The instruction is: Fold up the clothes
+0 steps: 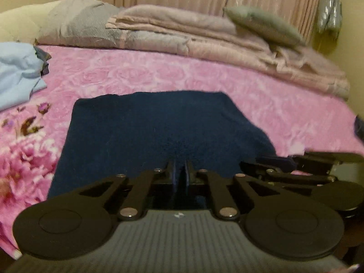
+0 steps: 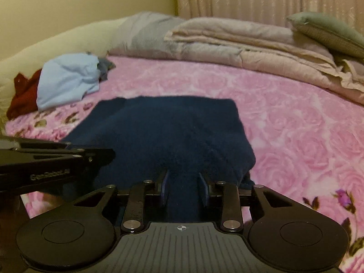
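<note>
The left gripper (image 1: 180, 170) is nearly clenched on the near hem of the one navy garment (image 1: 154, 125), and the right gripper (image 2: 183, 182), jaws partly apart, has that navy cloth between its pads; whether it pinches I cannot tell. If that hold is loose, the corner may slip and the fold go crooked. Beyond the garment on the pink bedspread (image 2: 284, 118) lies one pile of three unfolded clothes (image 2: 68, 79), then one folded quilt (image 2: 238, 43).
</note>
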{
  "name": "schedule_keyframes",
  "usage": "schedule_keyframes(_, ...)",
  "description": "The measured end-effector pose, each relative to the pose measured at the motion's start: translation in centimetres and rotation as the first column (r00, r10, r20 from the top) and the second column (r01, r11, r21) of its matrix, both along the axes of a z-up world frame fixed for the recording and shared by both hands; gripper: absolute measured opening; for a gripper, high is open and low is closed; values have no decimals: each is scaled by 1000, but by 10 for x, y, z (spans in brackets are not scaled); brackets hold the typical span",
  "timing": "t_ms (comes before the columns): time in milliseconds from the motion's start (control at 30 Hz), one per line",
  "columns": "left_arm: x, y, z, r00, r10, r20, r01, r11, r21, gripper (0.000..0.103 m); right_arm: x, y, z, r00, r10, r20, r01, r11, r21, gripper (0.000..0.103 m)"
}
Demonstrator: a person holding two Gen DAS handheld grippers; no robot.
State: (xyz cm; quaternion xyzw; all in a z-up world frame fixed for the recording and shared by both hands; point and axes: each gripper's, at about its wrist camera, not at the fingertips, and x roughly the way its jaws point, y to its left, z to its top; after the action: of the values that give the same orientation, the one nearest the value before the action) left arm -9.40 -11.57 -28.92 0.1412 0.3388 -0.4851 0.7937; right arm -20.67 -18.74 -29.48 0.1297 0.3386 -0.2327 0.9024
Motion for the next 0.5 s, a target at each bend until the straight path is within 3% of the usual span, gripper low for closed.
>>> schedule_keyframes(133,1,-17,-7,1000,10,6,-11,998,56,8,11,-13,-5,998,13,-68,-10,999,42,31)
schedule_keyframes(267,-9,-24,-10,998,27,62,-32,996,87,7,17,-8,-9,996,-6,-94,7,1000,15,31)
schedule_keyframes(400,-18,-20,7,995,74,72,-81,992,93,7,4,-17,0,999,-43,-33,46,994,94,32)
schedule_keyframes(467,-26,-12,22,991,109,72,-115,989,89,8,-9,-22,9,997,-75,11,72,986,148,37)
schedule_keyframes(500,-31,-7,28,990,118,76,-125,988,95,11,-16,-22,13,995,-94,29,87,982,168,52)
